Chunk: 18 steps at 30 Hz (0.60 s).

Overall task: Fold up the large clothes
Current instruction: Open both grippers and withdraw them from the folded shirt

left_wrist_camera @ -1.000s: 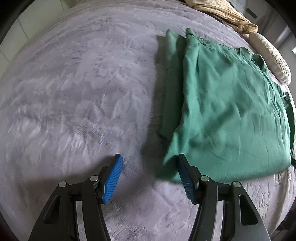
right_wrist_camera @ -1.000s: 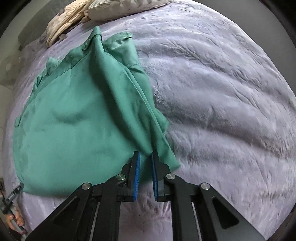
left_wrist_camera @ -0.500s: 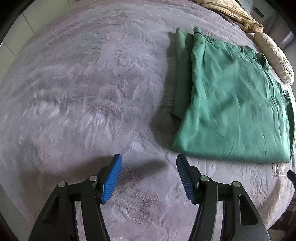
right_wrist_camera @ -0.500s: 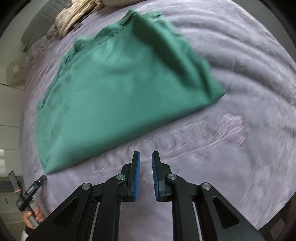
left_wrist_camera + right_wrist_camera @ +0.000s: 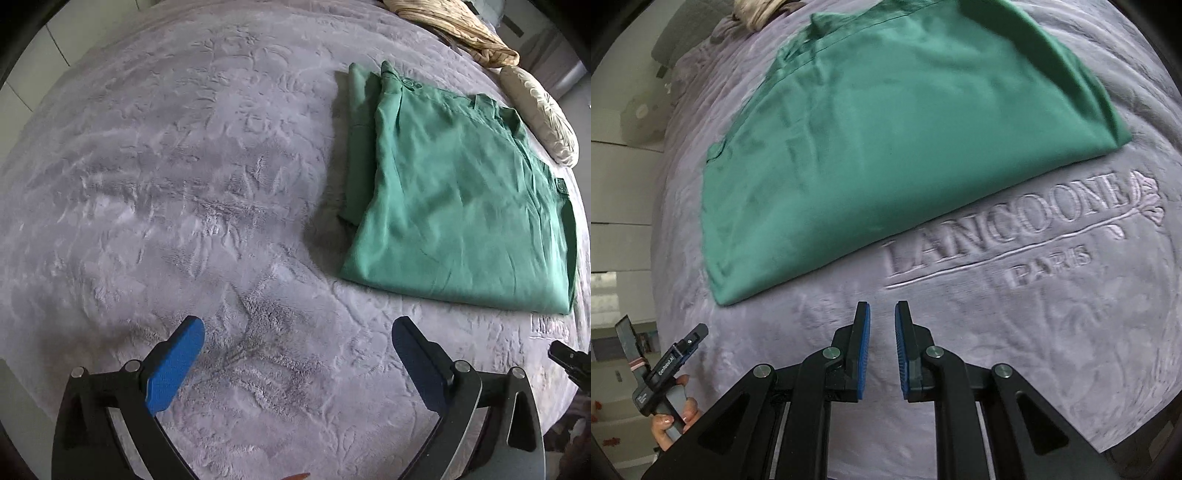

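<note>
A green garment (image 5: 461,206) lies folded flat on the grey plush blanket (image 5: 166,184), its near hem straight and a narrow folded strip showing along its left side. My left gripper (image 5: 295,326) hovers over bare blanket in front of the garment's near left corner. Its jaws are opening wide and nothing is between them. In the right wrist view the garment (image 5: 886,129) fills the upper half. My right gripper (image 5: 882,314) hangs over the blanket just short of the hem, its blue pads a narrow gap apart and holding nothing.
A crumpled beige cloth (image 5: 461,33) and a cream pillow (image 5: 539,114) lie at the far end of the bed. Embossed lettering (image 5: 1008,236) marks the blanket beside the right gripper. A hand (image 5: 670,424) holds the other gripper past the bed's left edge.
Both grippers drew back from the garment's near corners to bare blanket. The left jaws spread much wider. The right view swung left along the hem.
</note>
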Each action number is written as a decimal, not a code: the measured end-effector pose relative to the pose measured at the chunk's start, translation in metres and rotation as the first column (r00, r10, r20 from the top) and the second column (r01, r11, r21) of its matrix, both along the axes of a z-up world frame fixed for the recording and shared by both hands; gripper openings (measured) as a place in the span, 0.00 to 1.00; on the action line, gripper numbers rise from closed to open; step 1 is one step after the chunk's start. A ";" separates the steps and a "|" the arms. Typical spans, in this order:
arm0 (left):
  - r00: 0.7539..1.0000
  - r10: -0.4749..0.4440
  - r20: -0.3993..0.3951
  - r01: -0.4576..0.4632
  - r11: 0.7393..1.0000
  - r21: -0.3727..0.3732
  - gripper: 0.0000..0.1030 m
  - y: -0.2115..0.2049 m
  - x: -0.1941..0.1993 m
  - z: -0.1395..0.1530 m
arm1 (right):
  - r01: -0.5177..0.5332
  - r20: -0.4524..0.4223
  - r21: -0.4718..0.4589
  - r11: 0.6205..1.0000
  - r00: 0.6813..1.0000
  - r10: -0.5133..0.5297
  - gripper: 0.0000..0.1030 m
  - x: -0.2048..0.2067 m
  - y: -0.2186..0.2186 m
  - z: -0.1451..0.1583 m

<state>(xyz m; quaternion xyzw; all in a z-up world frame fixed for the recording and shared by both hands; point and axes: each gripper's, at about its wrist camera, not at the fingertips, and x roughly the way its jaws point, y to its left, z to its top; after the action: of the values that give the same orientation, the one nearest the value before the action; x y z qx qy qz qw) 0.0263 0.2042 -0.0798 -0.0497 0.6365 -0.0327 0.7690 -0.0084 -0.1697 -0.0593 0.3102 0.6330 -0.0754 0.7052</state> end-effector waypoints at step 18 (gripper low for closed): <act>0.998 -0.048 -0.036 0.049 0.999 0.020 0.99 -0.006 0.034 -0.018 | -0.033 0.036 0.073 0.997 0.999 0.030 0.81 0.030 0.052 -0.010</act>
<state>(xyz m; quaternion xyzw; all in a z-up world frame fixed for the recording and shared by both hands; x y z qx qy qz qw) 0.0599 0.1980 -0.0982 -0.0268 0.6512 -0.0439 0.7572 0.0217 -0.1177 -0.0694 0.3272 0.6277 -0.0353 0.7055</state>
